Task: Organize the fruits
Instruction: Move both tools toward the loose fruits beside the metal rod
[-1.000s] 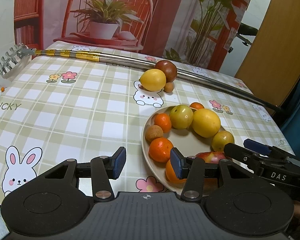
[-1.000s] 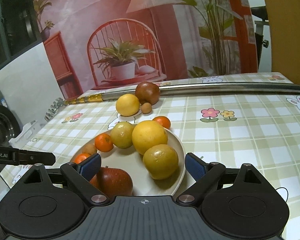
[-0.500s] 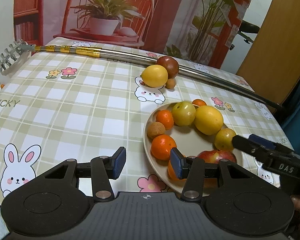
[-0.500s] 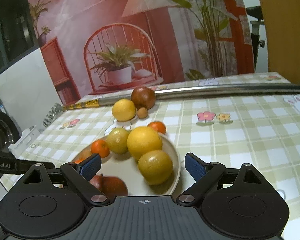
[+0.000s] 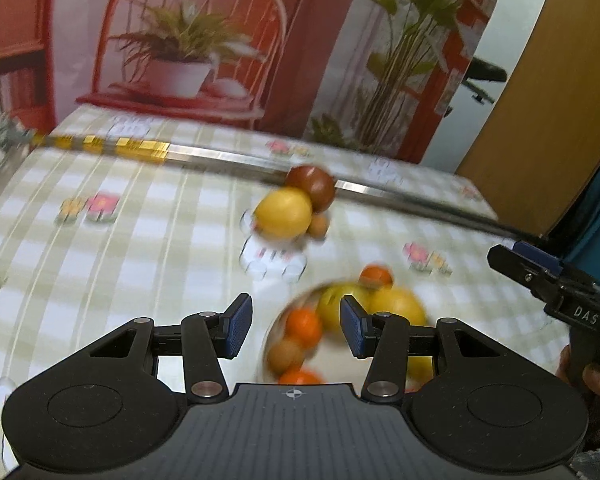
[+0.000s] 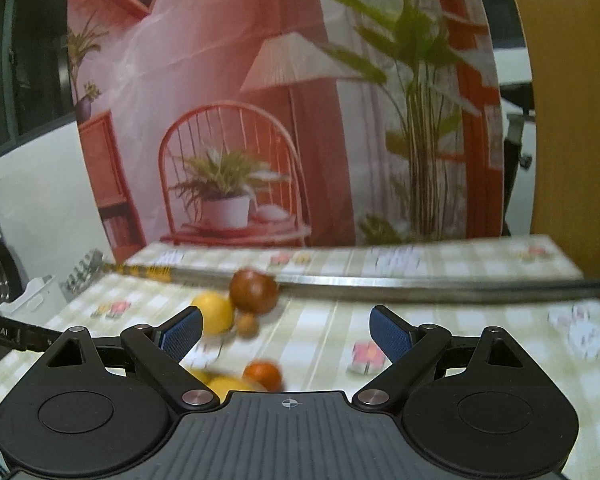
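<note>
Fruits are in two groups on the checked tablecloth [image 5: 148, 248]. Most are heaped on a pale plate [image 5: 269, 344] that sits low in the left wrist view, partly hidden behind the left gripper [image 5: 296, 322]. Three are loose at about twelve o'clock from the plate: a yellow fruit [image 5: 285, 213], a dark red-brown fruit [image 5: 312, 186] touching it at its one o'clock, and a small tan fruit [image 5: 319, 225] tucked against both. A small orange fruit [image 5: 375, 276] sits at the plate's far edge; blur hides whether it is on the rim or just off it.

Just past the loose trio, a long metal pole [image 5: 400, 196] runs across the cloth, and the dark fruit seems to rest against it. Both views are smeared by motion.

The left gripper's jaws stand moderately apart and hold nothing. The right gripper [image 6: 286, 330] is spread wider and is also empty; in its own view the loose trio sits at about eleven o'clock from its open gap.

The step in hand looks like a reach for one of the loose fruits. To do it well, take the yellow one first, since it is nearest and clear on its near side. Centre it between the pads and close across its widest part, gently, as a round skin can squirt out. Avoid nudging the tan fruit, which could roll.
</note>
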Motion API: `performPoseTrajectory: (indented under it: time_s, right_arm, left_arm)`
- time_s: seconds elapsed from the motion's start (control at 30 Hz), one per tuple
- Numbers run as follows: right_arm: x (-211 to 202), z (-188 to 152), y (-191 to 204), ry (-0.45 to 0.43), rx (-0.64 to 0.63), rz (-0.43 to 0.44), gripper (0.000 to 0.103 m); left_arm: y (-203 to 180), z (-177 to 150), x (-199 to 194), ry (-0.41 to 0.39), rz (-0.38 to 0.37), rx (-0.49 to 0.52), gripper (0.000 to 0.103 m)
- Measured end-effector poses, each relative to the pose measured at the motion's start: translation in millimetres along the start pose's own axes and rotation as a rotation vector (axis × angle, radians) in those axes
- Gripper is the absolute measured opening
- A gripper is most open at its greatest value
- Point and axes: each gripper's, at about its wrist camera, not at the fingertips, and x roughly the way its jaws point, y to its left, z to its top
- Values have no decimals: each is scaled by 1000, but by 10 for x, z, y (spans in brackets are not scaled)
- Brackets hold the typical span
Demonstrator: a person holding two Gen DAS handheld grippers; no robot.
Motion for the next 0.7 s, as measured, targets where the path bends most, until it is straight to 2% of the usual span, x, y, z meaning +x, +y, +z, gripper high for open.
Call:
performPoseTrajectory:
  time_s: [0.17, 0.3, 0.37, 0.47, 0.6, 0.7]
  right_arm:
    - [148, 251, -167, -45, -1, -3, 89]
    - [334, 288, -345, -41, 18, -15, 89]
    - [426, 240, -437, -24, 47, -22, 89]
    - [542, 119, -563, 9, 94, -25, 89]
    - [660, -47, -708, 42, 143, -46, 89]
    - [727, -171, -726, 67, 123, -84, 89]
  left_arm:
    - [-147, 328, 111, -32, -35, 14, 51]
    - [-270, 475, 292, -22, -47, 48, 50]
    - [-300, 502, 439, 7, -55, 47, 49]
    - [-366, 508, 699, 60, -64, 52, 38]
    - [-418, 499, 1043, 124, -64, 63, 35]
    - [-435, 498, 1296, 169, -31, 76, 33]
